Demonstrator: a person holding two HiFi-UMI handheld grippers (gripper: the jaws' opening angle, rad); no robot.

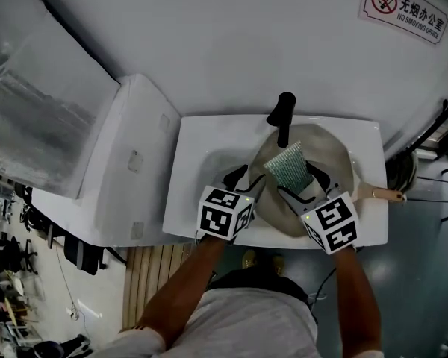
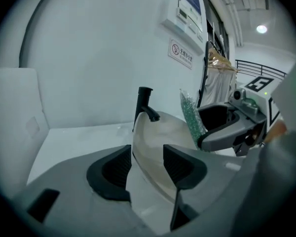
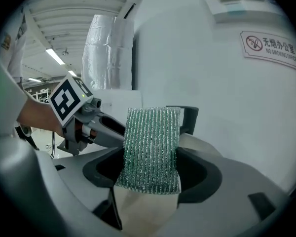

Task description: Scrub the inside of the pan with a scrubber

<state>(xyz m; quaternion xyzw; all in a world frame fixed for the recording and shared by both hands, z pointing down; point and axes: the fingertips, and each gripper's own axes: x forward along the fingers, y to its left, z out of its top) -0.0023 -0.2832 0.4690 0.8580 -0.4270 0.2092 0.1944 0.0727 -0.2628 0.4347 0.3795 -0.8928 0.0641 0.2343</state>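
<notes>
The right gripper (image 3: pixel 153 174) is clamped on a green ribbed mesh scrubber pad (image 3: pixel 152 147). In the head view the pad stands just right of centre, above the beige round pan (image 1: pixel 325 151). The pan leans tilted in the white rectangular sink (image 1: pixel 198 162), below the black faucet (image 1: pixel 284 114). Its wooden handle (image 1: pixel 384 194) points toward the right edge. The left gripper (image 2: pixel 147 157) is open, jaws wide apart, with the pan's rim running between them.

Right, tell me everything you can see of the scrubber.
The scrubber is a flat rectangular pad of green mesh with silvery glints, ribbed lengthwise. It stands roughly upright, its lower part clamped in the right gripper, above the inside of the pan. Whether it touches the pan can't be told.
</notes>
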